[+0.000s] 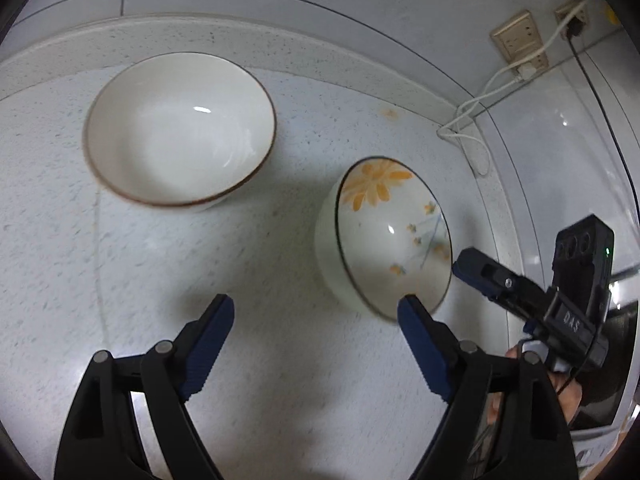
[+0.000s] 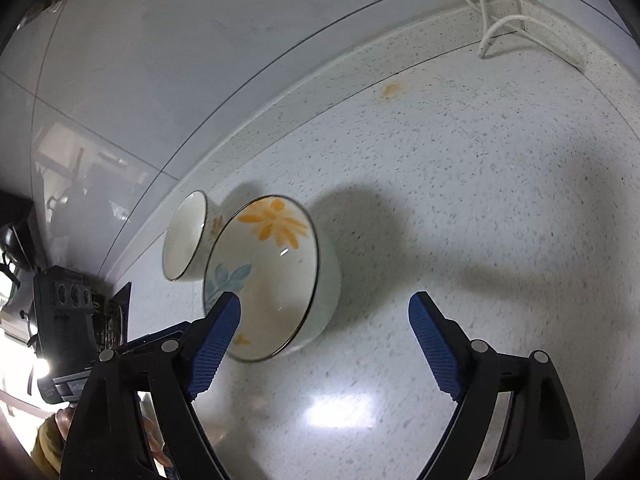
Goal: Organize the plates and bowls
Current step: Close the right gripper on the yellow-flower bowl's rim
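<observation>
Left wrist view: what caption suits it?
Open left gripper above a speckled counter with a plain white bowl and flowered bowl.

A speckled white countertop (image 1: 280, 360) meets a tiled wall (image 1: 360, 8) behind a raised lip. Two beige wall sockets (image 1: 520, 40) sit on the wall. A white cable (image 1: 472, 120) drops to the countertop corner. An orange stain (image 2: 391, 90) marks the surface near the lip.

A white bowl (image 1: 180, 128) is edged with a brown rim; a second white bowl (image 1: 394, 236) is painted with orange flowers, a blue leaf and a dark rim. The countertop (image 1: 280, 360) is speckled pale grey. Blue ribbed pads (image 1: 420, 344) are set on black gripper arms
</observation>
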The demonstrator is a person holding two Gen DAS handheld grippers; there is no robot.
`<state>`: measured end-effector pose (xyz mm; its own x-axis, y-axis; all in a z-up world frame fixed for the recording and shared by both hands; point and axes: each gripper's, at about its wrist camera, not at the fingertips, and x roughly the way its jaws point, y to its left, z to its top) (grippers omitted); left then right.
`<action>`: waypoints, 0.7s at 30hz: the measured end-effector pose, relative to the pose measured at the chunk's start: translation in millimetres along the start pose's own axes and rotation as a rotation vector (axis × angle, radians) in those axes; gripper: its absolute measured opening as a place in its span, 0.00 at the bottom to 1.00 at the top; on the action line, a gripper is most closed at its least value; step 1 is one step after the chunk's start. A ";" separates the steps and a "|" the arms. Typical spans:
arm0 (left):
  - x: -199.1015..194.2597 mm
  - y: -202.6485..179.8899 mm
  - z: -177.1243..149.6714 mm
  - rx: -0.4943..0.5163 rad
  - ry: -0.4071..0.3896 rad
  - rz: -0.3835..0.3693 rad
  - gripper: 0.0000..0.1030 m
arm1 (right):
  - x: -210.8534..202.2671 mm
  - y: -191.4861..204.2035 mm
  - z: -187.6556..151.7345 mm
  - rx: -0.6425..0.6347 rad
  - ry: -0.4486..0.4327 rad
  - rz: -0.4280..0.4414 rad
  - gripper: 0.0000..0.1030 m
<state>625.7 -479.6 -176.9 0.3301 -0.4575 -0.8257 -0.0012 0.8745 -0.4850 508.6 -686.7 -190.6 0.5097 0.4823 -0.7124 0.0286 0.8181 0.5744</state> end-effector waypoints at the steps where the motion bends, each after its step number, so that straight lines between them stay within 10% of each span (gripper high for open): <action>1: 6.3 -2.3 5.6 -0.009 -0.007 -0.006 0.82 | 1.8 -1.3 1.6 0.003 0.003 0.005 0.80; 14: 54.9 -5.5 27.8 -0.088 0.007 -0.030 0.80 | 31.3 -0.1 10.9 -0.029 0.049 -0.035 0.78; 19: 57.6 -7.9 34.1 -0.075 -0.008 -0.011 0.75 | 43.0 3.1 13.3 -0.038 0.068 -0.059 0.58; 21: 60.7 -7.4 36.4 -0.075 -0.001 -0.015 0.54 | 47.0 3.5 13.8 -0.028 0.081 -0.064 0.45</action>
<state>680.2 -508.0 -213.0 0.3312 -0.4707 -0.8177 -0.0671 0.8527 -0.5180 544.5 -665.5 -216.5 0.4363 0.4513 -0.7784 0.0345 0.8561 0.5157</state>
